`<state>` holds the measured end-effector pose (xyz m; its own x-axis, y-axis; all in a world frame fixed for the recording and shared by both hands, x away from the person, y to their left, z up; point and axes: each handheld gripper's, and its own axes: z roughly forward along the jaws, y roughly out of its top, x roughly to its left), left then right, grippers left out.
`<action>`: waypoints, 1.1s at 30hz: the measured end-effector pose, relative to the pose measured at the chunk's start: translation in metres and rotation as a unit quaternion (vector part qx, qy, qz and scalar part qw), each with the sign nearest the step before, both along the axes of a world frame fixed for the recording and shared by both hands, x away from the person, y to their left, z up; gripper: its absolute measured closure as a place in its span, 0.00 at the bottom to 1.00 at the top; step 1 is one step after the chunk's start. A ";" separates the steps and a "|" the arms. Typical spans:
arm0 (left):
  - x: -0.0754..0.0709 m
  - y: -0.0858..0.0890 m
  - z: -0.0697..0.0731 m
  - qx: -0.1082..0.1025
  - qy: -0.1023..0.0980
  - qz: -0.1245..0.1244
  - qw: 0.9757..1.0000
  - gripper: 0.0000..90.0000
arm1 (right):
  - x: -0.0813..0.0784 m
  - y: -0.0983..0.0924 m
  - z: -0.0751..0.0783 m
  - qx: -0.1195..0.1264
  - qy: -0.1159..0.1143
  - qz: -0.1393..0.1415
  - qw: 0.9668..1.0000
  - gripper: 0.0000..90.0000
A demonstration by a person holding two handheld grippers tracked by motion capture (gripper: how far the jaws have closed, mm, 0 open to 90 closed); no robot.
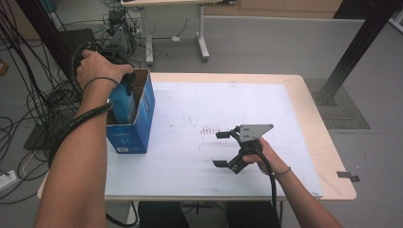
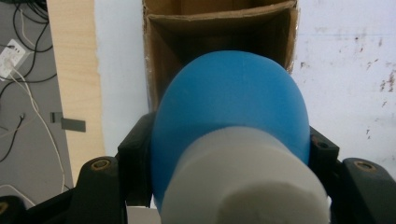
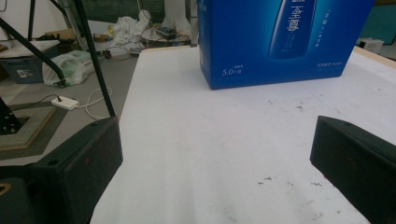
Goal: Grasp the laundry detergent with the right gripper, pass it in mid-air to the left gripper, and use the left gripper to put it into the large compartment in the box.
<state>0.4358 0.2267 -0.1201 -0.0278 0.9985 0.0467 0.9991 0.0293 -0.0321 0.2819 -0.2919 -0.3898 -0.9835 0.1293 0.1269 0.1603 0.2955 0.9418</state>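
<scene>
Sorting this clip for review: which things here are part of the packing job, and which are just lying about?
Part of the job:
- blue bottle with white cap, clamped in the left tongs
- open blue carton, bottle above its opening

Lying about:
- right tongs, open, idle over the white table sheet
- cables on the floor
- plastic bag and clutter beyond the table

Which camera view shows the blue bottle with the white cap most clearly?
The left gripper view: the blue bottle is large there, clamped by the left gripper above the open box. The high view shows part of it, entering the box. The right gripper view gives the box's printed side.
</scene>
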 end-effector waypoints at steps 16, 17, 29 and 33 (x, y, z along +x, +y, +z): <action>0.002 0.002 -0.032 -0.005 0.020 0.003 1.000 0.41 | 0.000 0.000 -0.002 0.000 0.004 -0.003 1.000 0.02; 0.002 0.002 -0.032 -0.005 0.020 0.003 1.000 0.41 | 0.000 0.000 -0.002 0.000 0.004 -0.003 1.000 0.02; 0.002 0.002 -0.048 -0.006 0.026 0.004 1.000 0.41 | 0.000 -0.001 -0.003 0.000 0.006 -0.005 1.000 0.02; 0.002 0.002 -0.053 -0.006 0.029 0.001 1.000 0.41 | -0.001 0.000 -0.003 -0.001 0.006 -0.004 1.000 0.02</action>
